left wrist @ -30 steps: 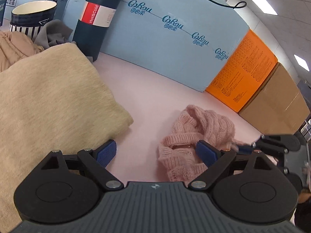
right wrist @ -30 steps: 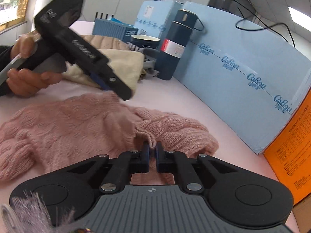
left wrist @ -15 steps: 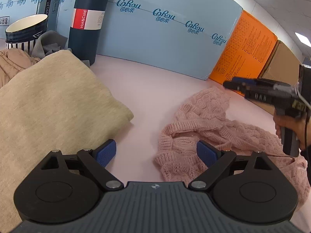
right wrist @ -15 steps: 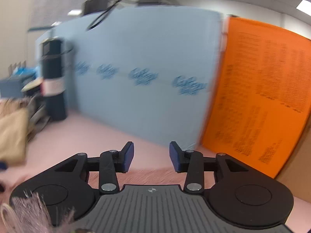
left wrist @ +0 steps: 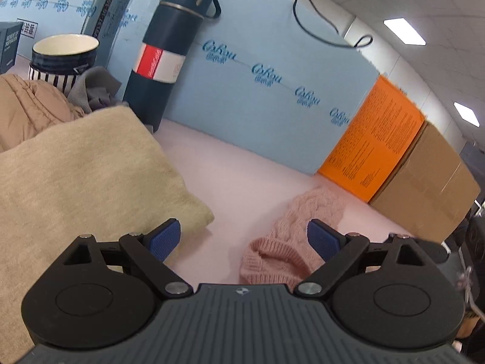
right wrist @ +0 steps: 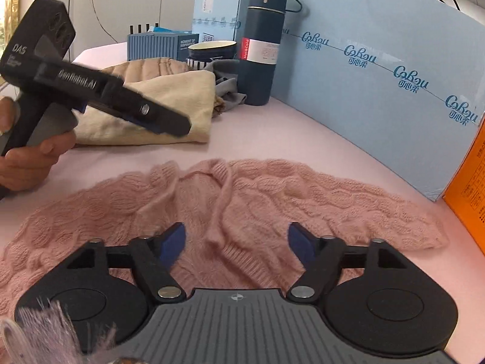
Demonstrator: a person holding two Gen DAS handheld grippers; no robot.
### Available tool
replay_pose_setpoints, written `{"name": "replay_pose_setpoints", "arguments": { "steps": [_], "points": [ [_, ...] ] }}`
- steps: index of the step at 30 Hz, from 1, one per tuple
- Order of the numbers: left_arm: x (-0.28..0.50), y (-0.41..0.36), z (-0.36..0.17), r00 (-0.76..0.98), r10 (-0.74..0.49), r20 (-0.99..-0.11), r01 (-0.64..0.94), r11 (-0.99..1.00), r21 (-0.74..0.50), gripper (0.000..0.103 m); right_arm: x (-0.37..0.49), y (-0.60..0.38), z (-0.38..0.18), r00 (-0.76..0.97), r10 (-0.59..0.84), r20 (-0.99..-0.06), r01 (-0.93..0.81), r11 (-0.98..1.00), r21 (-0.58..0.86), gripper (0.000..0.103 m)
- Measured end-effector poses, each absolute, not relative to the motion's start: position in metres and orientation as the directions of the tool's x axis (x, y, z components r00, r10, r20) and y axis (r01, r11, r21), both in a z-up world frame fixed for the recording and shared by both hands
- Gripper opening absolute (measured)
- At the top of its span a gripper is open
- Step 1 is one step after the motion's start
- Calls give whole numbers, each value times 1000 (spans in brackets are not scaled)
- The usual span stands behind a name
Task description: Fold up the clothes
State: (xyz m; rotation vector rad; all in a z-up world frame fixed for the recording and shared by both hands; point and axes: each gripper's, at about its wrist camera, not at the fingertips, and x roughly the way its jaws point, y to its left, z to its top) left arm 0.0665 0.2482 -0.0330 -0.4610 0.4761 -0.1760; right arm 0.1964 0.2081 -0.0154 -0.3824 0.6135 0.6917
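Pink cable-knit sweater (right wrist: 242,200) lay spread flat across the pale pink tabletop (right wrist: 272,133), collar toward the back boxes, one sleeve running right toward the orange printed carton (right wrist: 473,188). Right gripper (right wrist: 236,239) hovered low over the sweater's lower middle; its jaws had just been opening and stood released, blue pads (right wrist: 172,239) apart, nothing pinched, knit visible under the gap. Left gripper (left wrist: 244,238) was also wide open and had just opened a little further, holding nothing; in its own view the sweater's ribbed edge (left wrist: 282,254) sat under the right-hand pad, bare tabletop under the gap. From the right wrist view the left gripper (right wrist: 163,124) showed side-on in a person's hand (right wrist: 27,157), above the table just in front of the folded beige knit garment (right wrist: 169,106). Behind that: a tan quilted garment (right wrist: 148,69), crumpled grey cloth (right wrist: 230,91), dark blue striped mug (right wrist: 212,50), tall navy thermos with red-and-white label (right wrist: 262,48). A light blue printed box (right wrist: 379,91) walled the back of the table; a plain brown cardboard box (left wrist: 430,188) stood beside the orange one.
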Motion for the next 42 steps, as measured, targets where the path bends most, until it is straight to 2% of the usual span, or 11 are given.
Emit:
{"name": "replay_pose_setpoints", "arguments": {
  "steps": [4,8,12,16,18,19,20,25,31,38,42],
  "points": [
    [70,244,-21,870,-313,-381,101,869,-484,103,171,201,-10,759,354,-546,-555,791,-257,78],
    [79,231,-14,846,-309,-434,96,890,-446,103,147,186,5,776,451,-441,-565,808,-167,80],
    [100,219,-26,784,-300,-543,54,905,-421,103,154,189,7,618,617,-487,-686,726,49,76],
    [89,235,-32,830,-293,-475,39,880,-474,103,179,203,-2,547,644,-535,-688,710,150,63],
    [84,251,-36,845,-300,-442,12,838,-546,103,186,211,-7,523,649,-553,-701,696,154,46],
    [82,258,-39,849,-304,-431,-5,813,-583,103,188,215,-9,508,652,-563,-710,687,154,11],
    [81,266,-43,850,-314,-423,-18,785,-620,103,189,219,-11,484,662,-572,-730,666,153,4],
    [82,275,-45,850,-347,-397,-15,737,-676,103,183,229,-6,437,697,-568,-790,599,128,4],
    [85,255,-42,798,-441,-410,110,777,-620,103,219,224,-19,569,567,-595,-667,742,69,7],
    [85,250,-44,770,-482,-418,159,779,-606,103,208,196,5,624,572,-533,-607,784,131,49],
    [80,257,-42,796,-458,-395,138,774,-618,103,171,144,42,731,461,-503,-513,858,40,51]
  ]
}}
